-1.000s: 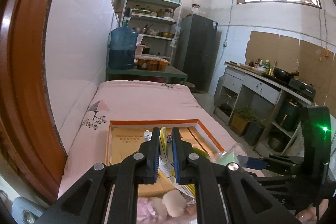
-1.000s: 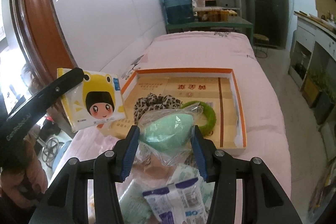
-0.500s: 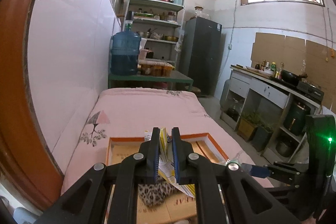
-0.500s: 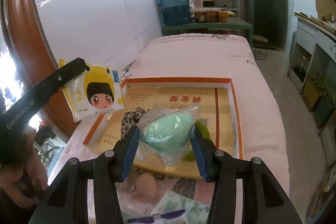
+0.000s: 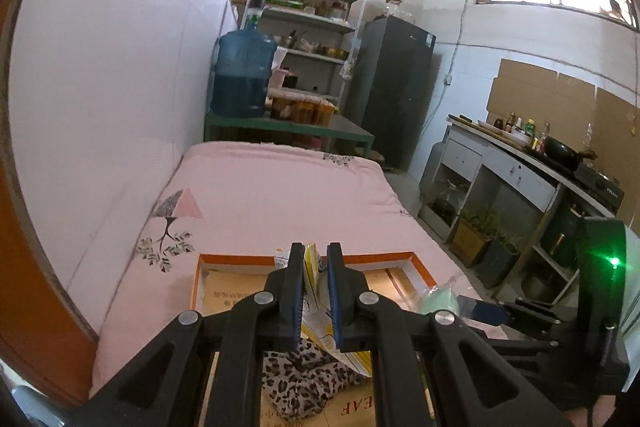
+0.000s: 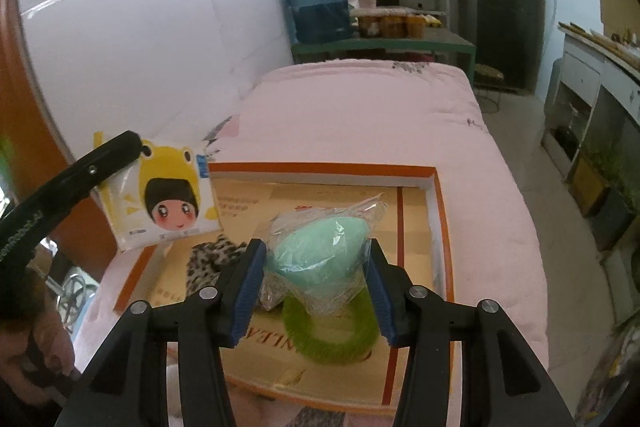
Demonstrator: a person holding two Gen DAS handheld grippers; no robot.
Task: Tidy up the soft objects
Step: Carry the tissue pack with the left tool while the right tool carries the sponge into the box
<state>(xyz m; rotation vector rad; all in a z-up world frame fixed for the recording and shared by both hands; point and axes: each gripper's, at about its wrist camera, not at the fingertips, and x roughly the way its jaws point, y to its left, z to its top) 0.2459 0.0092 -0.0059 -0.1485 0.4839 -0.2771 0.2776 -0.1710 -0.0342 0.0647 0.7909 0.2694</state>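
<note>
Pink quilted bed (image 6: 360,115) carries the shallow orange-rimmed cardboard tray (image 6: 438,227), already holding a leopard-print fabric scrunchie (image 6: 208,259) and green fuzzy ring (image 6: 332,343). Your left gripper (image 5: 316,291) clamps the yellow cartoon tissue pack (image 6: 160,195) and your right gripper (image 6: 316,291) the bagged mint-green sponge (image 6: 320,251), both above the tray, not yet placed.

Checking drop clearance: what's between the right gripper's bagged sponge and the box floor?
Right wrist view: a green fuzzy ring lies on the box floor under the bagged green sponge.

left claw (image 5: 316,269): jaws nearly closed, gripping | right claw (image 6: 316,263): jaws half-spread, gripping, tilted downward
</note>
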